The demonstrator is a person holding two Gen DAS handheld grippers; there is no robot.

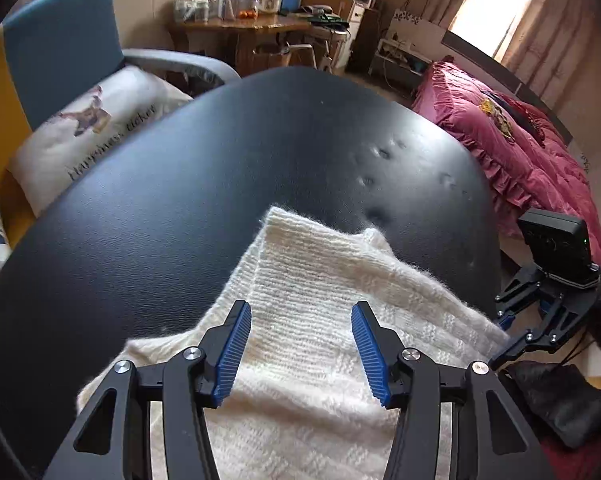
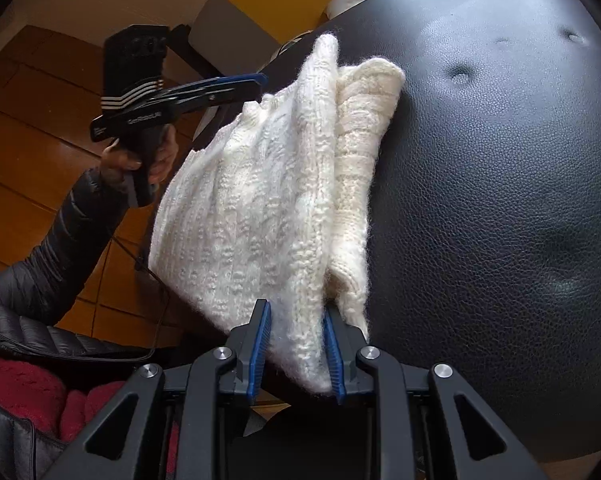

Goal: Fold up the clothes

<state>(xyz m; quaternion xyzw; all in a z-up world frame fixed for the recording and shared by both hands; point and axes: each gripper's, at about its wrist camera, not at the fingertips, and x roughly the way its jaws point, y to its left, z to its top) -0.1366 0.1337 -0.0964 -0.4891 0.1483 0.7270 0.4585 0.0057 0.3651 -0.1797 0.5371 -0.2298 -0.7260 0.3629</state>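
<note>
A white sweater [image 2: 260, 200] is clamped by the right hand-held gripper [image 2: 296, 344] for folding on the black surface [image 2: 500, 200], while the left hand-held gripper [image 1: 300, 352] is held apart, empty.

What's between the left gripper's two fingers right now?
In the left wrist view, only the cream knit sweater shows in the gap of the left gripper; its fingers stand apart, not pinching it.

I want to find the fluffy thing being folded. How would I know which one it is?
Look for the big black leather surface in the middle of the room. Lying on its near edge is a cream-white knitted sweater, folded into layers, with the right tongs pinching one end. It is the only pale, fuzzy, ribbed thing there; the bedspread nearby is pink.
</note>
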